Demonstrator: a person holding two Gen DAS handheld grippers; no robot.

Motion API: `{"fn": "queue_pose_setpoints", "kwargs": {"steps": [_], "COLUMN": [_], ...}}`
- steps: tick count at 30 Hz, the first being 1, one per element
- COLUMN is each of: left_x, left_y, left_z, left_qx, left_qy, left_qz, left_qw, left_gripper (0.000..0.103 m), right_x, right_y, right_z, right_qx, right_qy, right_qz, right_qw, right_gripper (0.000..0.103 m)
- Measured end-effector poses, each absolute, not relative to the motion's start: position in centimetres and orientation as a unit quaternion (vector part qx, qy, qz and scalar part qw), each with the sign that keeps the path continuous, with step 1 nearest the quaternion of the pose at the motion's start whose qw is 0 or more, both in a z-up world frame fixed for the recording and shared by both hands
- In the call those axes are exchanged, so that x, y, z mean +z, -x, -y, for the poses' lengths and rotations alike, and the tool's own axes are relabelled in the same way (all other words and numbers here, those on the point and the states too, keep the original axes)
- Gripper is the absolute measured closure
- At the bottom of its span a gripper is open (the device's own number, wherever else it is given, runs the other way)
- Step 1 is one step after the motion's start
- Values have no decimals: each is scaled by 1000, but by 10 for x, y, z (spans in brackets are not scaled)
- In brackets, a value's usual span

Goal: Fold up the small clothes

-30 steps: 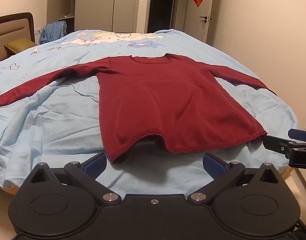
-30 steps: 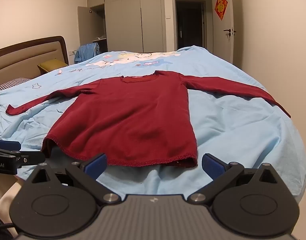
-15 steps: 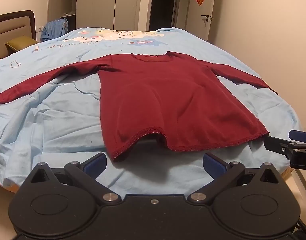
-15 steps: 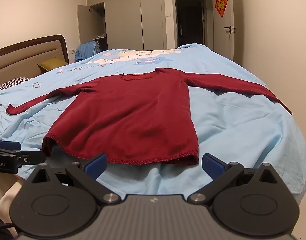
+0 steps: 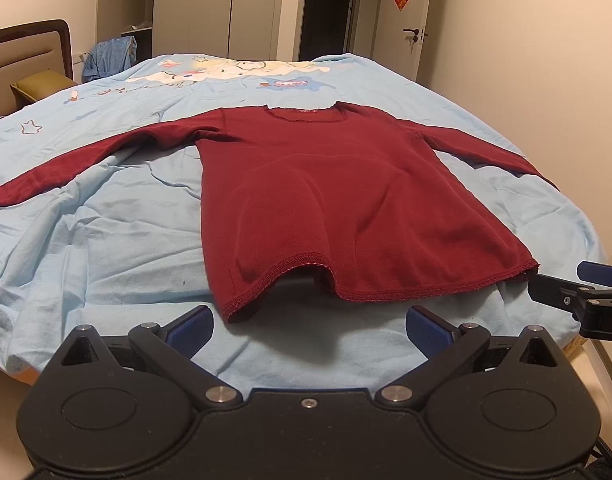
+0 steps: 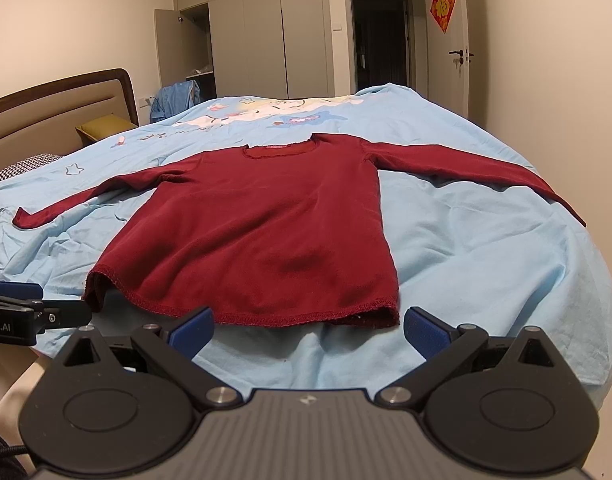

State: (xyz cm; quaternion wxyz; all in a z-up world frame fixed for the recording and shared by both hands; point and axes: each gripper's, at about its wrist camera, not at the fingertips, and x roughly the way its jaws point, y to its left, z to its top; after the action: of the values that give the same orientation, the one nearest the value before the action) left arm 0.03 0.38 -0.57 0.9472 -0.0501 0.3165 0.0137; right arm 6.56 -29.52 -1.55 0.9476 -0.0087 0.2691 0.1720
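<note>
A dark red long-sleeved top (image 5: 338, 200) lies flat on the light blue bedspread (image 5: 106, 248), sleeves spread out to both sides, hem toward me; it also shows in the right wrist view (image 6: 266, 232). My left gripper (image 5: 310, 330) is open and empty, just in front of the hem's left part. My right gripper (image 6: 308, 330) is open and empty, just in front of the hem's right part. Each gripper shows at the edge of the other's view, the right one (image 5: 578, 300) and the left one (image 6: 26, 312).
The bed's headboard (image 6: 54, 108) and an olive pillow (image 6: 106, 126) are at the left. A blue garment (image 6: 174, 100) hangs by the open wardrobe (image 6: 242, 40). A wall with a door (image 6: 460, 60) runs along the right. The bed's near edge lies below the grippers.
Both grippers have edged slightly closer to the hem and tilted a little. The top has not moved. Both stay open.
</note>
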Motion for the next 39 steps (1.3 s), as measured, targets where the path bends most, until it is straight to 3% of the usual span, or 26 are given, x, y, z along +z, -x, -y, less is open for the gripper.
{"fn": "queue_pose_setpoints", "kwargs": {"steps": [39], "left_x": [-16], "left_y": [-2], "left_z": [-6], "left_qx": [16], "left_qy": [50], "left_qz": [-324], "left_qw": [945], "left_gripper": [1], "right_x": [-21], "right_y": [-65], "right_z": [291], "right_qx": [175], "right_qy": [3], "right_qz": [-281], "right_qw": [944], "right_gripper": [0]}}
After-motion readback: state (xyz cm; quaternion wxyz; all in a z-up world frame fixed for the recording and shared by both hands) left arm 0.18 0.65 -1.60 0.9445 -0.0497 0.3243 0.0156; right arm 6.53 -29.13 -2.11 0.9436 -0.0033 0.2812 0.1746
